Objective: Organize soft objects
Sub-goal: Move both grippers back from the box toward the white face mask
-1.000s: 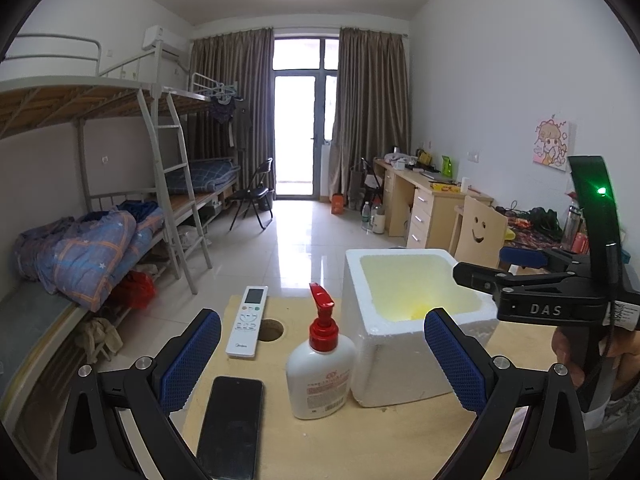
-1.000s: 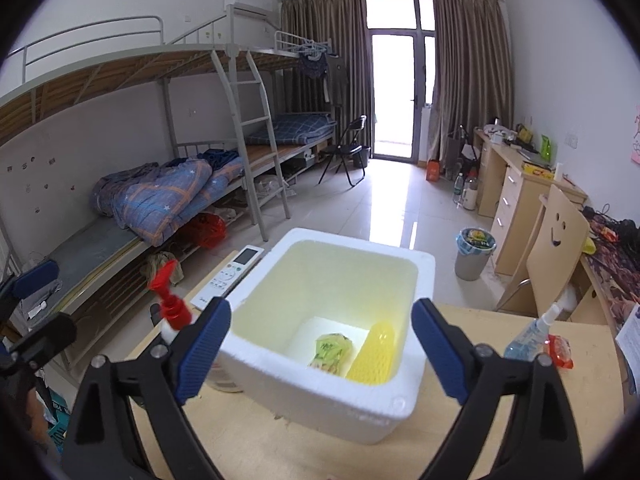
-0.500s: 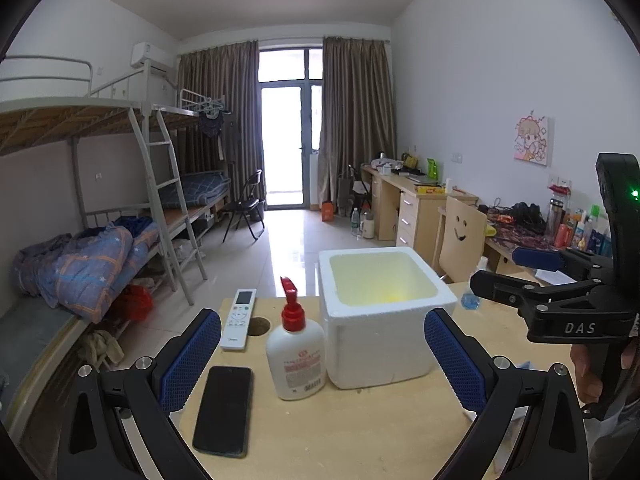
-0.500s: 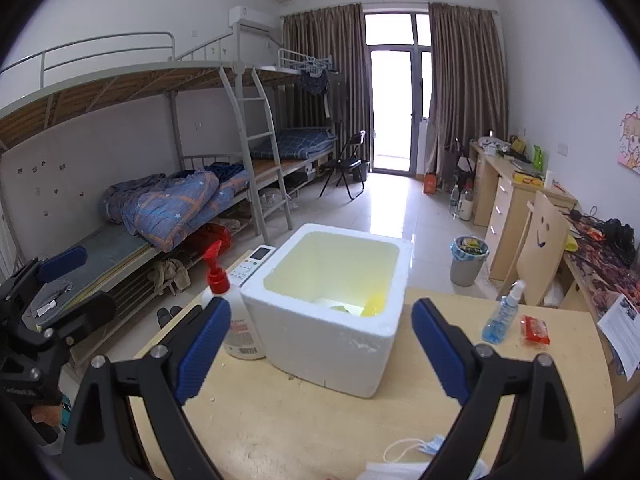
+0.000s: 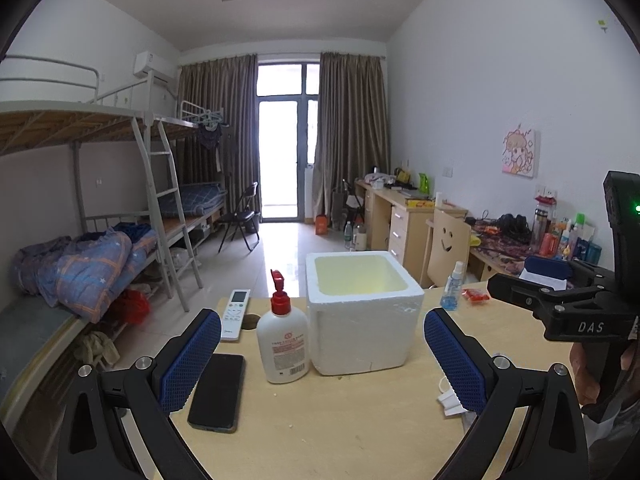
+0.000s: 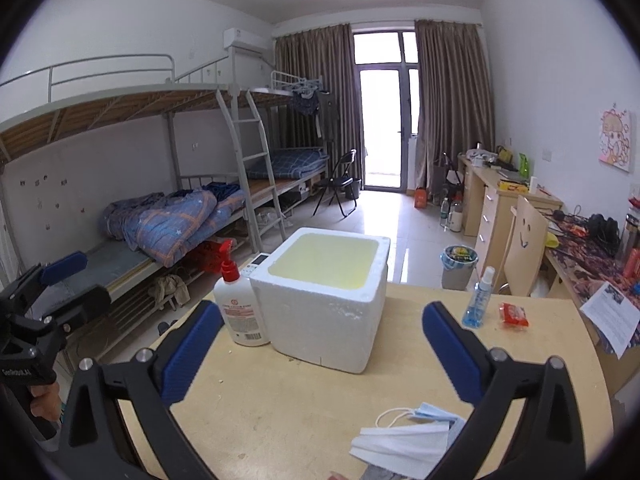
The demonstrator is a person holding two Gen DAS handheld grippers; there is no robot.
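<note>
right gripper (image 6: 322,354) agape, foam box (image 6: 326,298) ahead, masks (image 6: 406,438) near.

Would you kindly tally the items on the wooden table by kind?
Bottles: 2, white red-pump lotion bottle, blue clear spray bottle
Electronics: 2, black smartphone, white remote control
White foam box: 1
Blue-white face mask: 1
Red packet: 1
Total: 7

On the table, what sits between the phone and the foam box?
The lotion bottle stands upright between the phone and the foam box, close beside the box's left wall. The left wrist view shows this; the phone is out of the right wrist view.
</note>
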